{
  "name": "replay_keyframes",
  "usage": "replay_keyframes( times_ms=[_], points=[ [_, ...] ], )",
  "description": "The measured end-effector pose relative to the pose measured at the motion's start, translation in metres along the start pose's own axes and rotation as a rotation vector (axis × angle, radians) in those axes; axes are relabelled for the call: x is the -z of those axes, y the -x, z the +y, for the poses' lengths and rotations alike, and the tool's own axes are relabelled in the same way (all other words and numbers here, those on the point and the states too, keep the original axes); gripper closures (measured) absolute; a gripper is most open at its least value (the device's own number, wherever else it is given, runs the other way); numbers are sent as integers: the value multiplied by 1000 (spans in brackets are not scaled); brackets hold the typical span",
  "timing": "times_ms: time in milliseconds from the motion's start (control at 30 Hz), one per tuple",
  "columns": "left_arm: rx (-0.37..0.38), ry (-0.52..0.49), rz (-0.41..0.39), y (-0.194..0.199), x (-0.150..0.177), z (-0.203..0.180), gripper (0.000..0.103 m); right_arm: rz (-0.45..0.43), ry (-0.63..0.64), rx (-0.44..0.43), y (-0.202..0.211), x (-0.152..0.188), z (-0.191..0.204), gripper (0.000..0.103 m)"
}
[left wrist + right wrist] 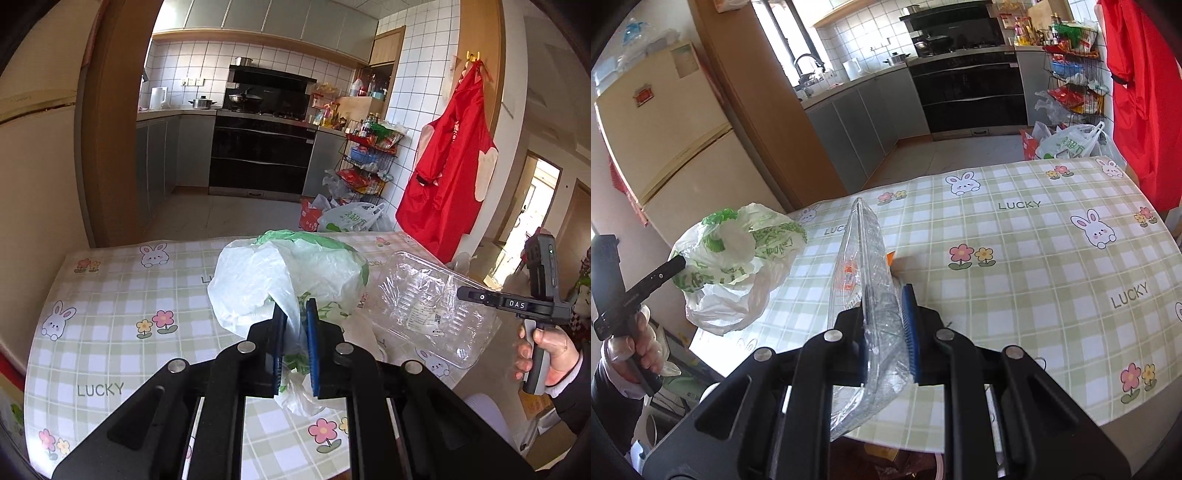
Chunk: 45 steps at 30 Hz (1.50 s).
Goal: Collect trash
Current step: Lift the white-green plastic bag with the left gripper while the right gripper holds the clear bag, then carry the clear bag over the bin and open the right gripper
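My left gripper (pixel 295 308) is shut on the rim of a white and green plastic bag (pixel 280 277), held above the checked table (pixel 110 295). The bag also shows at the left in the right wrist view (pixel 738 266), with the left gripper's finger against it. My right gripper (pixel 888 295) is shut on a clear plastic clamshell tray (pixel 862 266), held on edge over the table (pixel 1034 258). In the left wrist view the tray (pixel 424 306) is right of the bag, with the right gripper (pixel 465 293) at its right edge.
Small orange bits (pixel 891 257) lie on the table behind the tray. A fridge (pixel 665 147) stands left of the table. A red apron (pixel 447 173) hangs at the right. Filled bags (pixel 351 218) and a wire rack (pixel 369 162) stand on the kitchen floor beyond the table.
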<state>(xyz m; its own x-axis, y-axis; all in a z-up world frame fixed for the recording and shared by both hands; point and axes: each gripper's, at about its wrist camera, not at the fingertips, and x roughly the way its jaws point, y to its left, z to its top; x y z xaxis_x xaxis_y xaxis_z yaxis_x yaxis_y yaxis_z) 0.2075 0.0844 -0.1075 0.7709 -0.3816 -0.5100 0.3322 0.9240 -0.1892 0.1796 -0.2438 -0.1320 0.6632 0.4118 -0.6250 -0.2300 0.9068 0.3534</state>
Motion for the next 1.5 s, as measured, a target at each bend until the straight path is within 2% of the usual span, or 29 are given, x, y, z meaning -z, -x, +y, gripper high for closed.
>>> replay_keyframes(
  times_ms=[167,400,533,767,1133,1233,1300,1433,1500],
  points=[
    [-21,-12,-27,46,15,-28,92,3,47,-27,33,22,21,84],
    [-26,80,-88,99,37,-43,92,62,87,-56,64,62,44,84],
    [-29,90,-114,120,46,-51,92,108,104,-61,74,84,49,84],
    [-10,74,-131,135,45,-60,92,201,107,-74,72,119,53,84],
    [13,91,-101,120,48,-58,92,344,108,-109,36,141,58,83],
    [19,96,-88,115,50,-56,92,383,88,-148,23,147,61,73],
    [22,98,-79,111,51,-54,92,385,89,-171,19,148,64,59],
    [29,104,-67,106,55,-50,92,367,62,-199,17,144,66,47],
    [37,105,-64,104,56,-50,92,316,38,-207,24,137,65,29]
  ],
)
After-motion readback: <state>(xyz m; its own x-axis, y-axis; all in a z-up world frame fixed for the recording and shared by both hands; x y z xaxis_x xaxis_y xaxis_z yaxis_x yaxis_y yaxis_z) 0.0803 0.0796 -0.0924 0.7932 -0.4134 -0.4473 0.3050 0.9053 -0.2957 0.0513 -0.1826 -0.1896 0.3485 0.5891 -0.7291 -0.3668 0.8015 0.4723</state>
